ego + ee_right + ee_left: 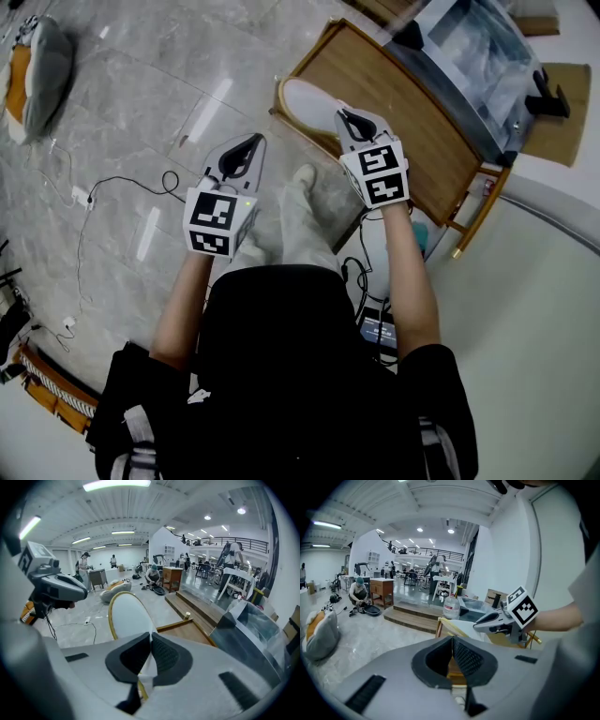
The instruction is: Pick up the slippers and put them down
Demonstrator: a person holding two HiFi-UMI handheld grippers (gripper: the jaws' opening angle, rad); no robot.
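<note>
One pale shoe (303,174), slipper or not I cannot tell, sits on the person's foot on the grey floor (141,141) between both grippers. The left gripper (251,142) and right gripper (345,114) are held in the air, jaws pressed together, empty. The right one is over a gold-rimmed white oval panel (305,101) beside a wooden platform (403,131).

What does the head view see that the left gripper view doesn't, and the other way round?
Only the head view: the black cable snaking over the floor, and the person's own legs seen from above. Only the left gripper view: a person crouching far across the hall, a big water bottle and the ceiling lights. Both: the right gripper with its marker cube, and the grey cushion lying on the floor.
</note>
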